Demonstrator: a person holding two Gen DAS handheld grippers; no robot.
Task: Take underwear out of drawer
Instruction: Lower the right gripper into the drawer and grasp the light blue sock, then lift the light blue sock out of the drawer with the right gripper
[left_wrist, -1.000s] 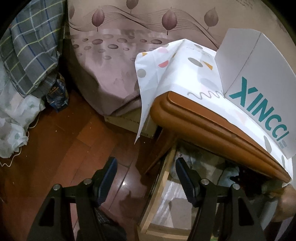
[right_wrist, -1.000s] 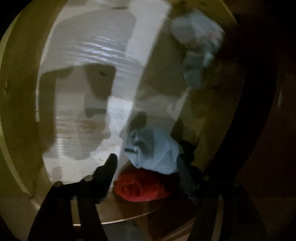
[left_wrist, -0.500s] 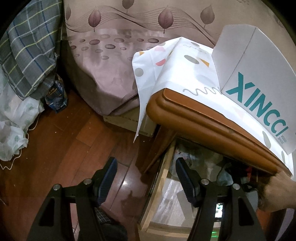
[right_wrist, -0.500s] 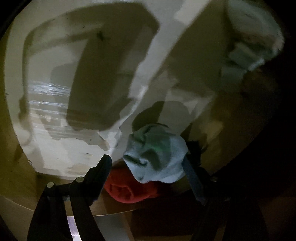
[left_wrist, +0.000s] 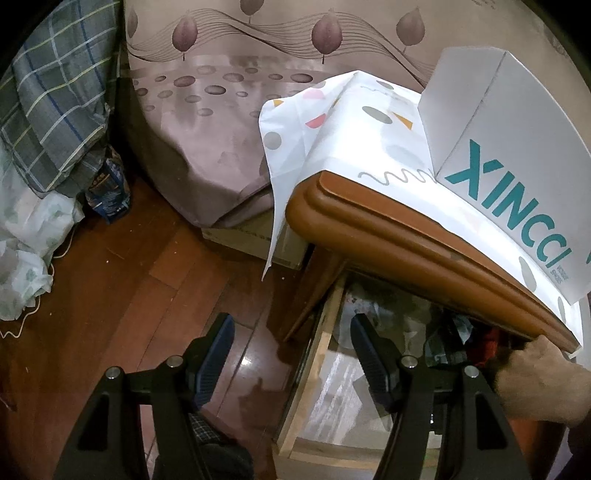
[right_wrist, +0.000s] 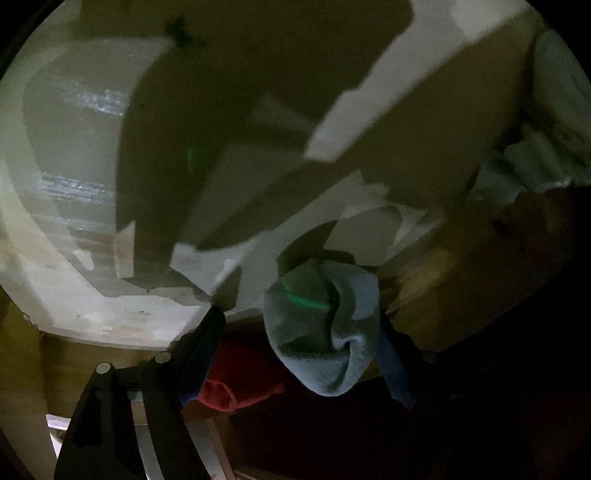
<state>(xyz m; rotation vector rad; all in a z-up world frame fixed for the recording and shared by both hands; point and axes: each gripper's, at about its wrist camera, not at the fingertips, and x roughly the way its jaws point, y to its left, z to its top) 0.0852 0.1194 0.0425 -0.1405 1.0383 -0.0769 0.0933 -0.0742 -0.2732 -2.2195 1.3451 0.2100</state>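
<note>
- Underwear: pale blue bundle (right_wrist: 325, 332) sits in the dim near end of the drawer (left_wrist: 314, 369), a red piece (right_wrist: 236, 387) touching it on its left and lower down.
- Changed vs a second ago: right gripper (right_wrist: 299, 347) has dropped into the drawer and rolled; the blue bundle, then ahead of the tips, now fills the gap between the fingers.
- Right jaws are closing at this moment. The blue bundle is between them; its right edge meets the right pad, while the left finger (right_wrist: 207, 343) shows a gap to the blue cloth and lies against the red piece. So not pinched yet, as I read it.
- Meaning: reach is done, grasp is under way, nothing lifted. Risk: the red piece gets caught on the left side and comes up too.
- More pale cloth (right_wrist: 535, 173) lies farther back in the drawer, well apart from the blue bundle.
- Right pose: angled shallowly downward into the drawer; the person's hand (left_wrist: 543, 384) shows at the drawer's right side, under the brown cabinet top (left_wrist: 369, 218).
- Left gripper (left_wrist: 291, 354): hasn't moved, parked above the drawer's left front corner, pointing steeply down, one finger over the wooden floor (left_wrist: 110, 295), the other over the drawer.
- Left jaws stand fairly wide with nothing between them.
- White box (left_wrist: 517, 147) sits on the patterned cloth (left_wrist: 351, 129) on the cabinet top, above the drawer.
</note>
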